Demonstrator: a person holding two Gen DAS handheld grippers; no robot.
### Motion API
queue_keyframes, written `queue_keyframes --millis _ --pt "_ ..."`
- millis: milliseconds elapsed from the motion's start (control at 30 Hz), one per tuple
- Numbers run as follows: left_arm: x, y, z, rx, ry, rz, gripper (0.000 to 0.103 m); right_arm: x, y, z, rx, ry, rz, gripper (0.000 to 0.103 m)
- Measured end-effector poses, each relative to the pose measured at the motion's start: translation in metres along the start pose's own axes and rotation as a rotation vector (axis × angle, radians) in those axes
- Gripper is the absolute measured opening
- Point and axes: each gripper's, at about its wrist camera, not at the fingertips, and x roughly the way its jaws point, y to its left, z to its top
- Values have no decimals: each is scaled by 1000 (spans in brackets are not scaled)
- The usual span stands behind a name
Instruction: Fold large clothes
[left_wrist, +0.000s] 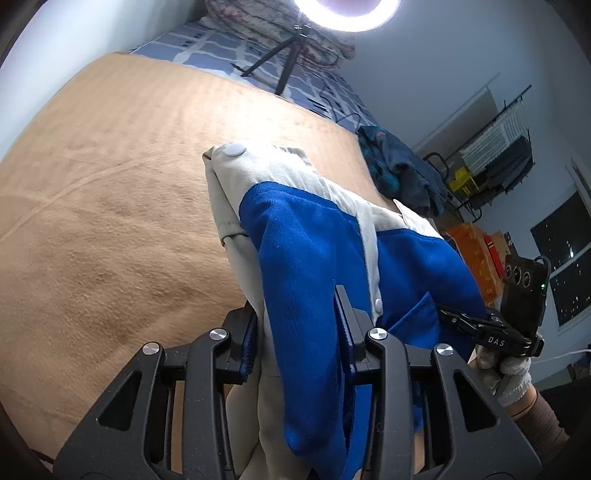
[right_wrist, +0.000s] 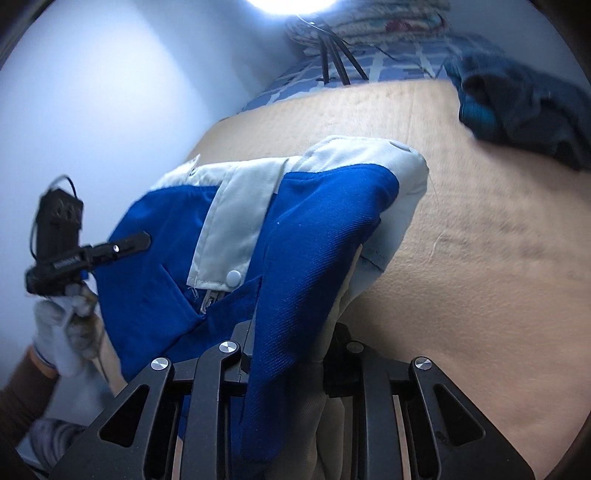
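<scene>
Above the tan blanket, the jacket, pinched by the left gripper and right gripper, should be carried level and laid evenly.

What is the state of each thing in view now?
Jacket: blue and grey, bunched, lifted off the blanket, gripped at two places.
Left tool: shut on jacket.
Right tool: shut on jacket.
Snap flap: hanging loose, unfastened.
Blanket: tan, spread flat.
Dark clothes: crumpled in a heap on the blanket's edge.
Ring light: on.
</scene>
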Motion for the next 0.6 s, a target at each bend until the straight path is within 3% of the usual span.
queue_keyframes --millis 300,600 --pt "10 -38 2 42 16 -37 35 -41 -14 -8 -16 -31 -67 20" --pt "46 -96 29 131 38 -77 35 -82 -55 1 21 -90 -119 20"
